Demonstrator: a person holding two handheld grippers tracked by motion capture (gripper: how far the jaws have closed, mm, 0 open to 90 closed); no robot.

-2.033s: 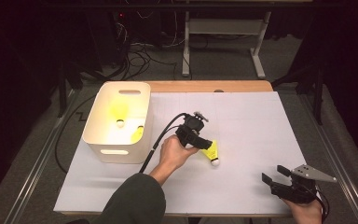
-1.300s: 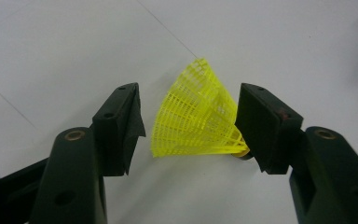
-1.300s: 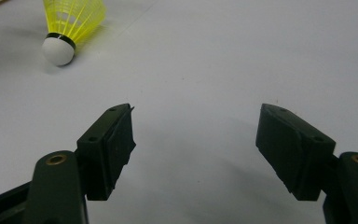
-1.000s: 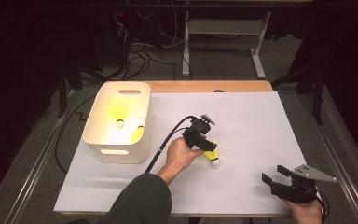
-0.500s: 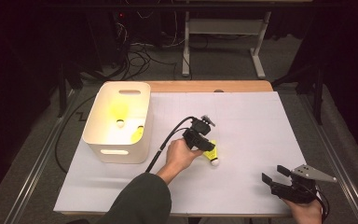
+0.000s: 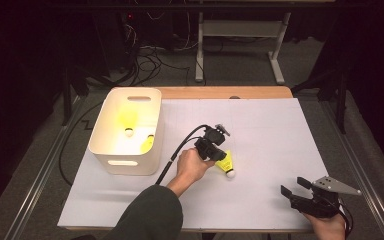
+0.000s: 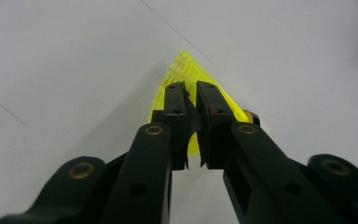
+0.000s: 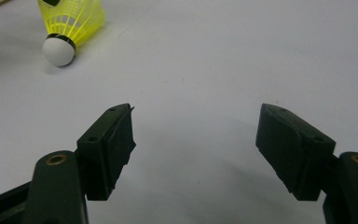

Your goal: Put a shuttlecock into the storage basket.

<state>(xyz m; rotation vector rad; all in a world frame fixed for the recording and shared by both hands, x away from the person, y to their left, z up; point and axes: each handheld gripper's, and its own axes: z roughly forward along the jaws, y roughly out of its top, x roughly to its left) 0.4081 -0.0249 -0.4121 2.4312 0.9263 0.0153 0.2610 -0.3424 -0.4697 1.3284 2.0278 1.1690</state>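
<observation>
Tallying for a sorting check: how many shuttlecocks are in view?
3. Two lie in the bin: one toward its back, one at its right wall. The third lies on the table in the left gripper. More may be hidden.

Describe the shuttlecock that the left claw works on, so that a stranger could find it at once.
Start at the white bin on the left of the white table; two yellow shuttlecocks lie in it. To its right the left claw has just been closing on the skirt of a third yellow shuttlecock. It alone lies on the table, its white cork toward the person.
</observation>
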